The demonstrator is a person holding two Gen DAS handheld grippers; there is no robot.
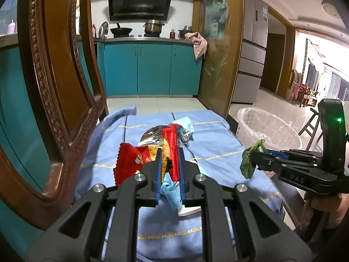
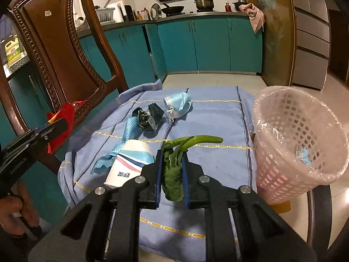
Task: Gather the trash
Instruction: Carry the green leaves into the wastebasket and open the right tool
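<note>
"DAS" reads on my right gripper [image 1: 254,160]; the paper cup [image 2: 128,163] left of its fingers bears print I cannot read. Right fingers clamp a green leafy vegetable [image 2: 174,170], pitched downward above the table [image 2: 218,152], lined basket [image 2: 296,144] to their right. Left gripper [image 1: 169,163], also pitched down, has its fingers clenched on a red snack wrapper [image 1: 130,161] over the cloth.

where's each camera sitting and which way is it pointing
Left wrist: on the left claw, looking along its fingers over the blue cloth toward the teal cabinets; it grips a red snack wrapper. The right claw and a hand show at right.
Right wrist: on the right claw, gripping a green vegetable, same direction; left claw at left.
Shared: cloth, face mask, pink basket.
</note>
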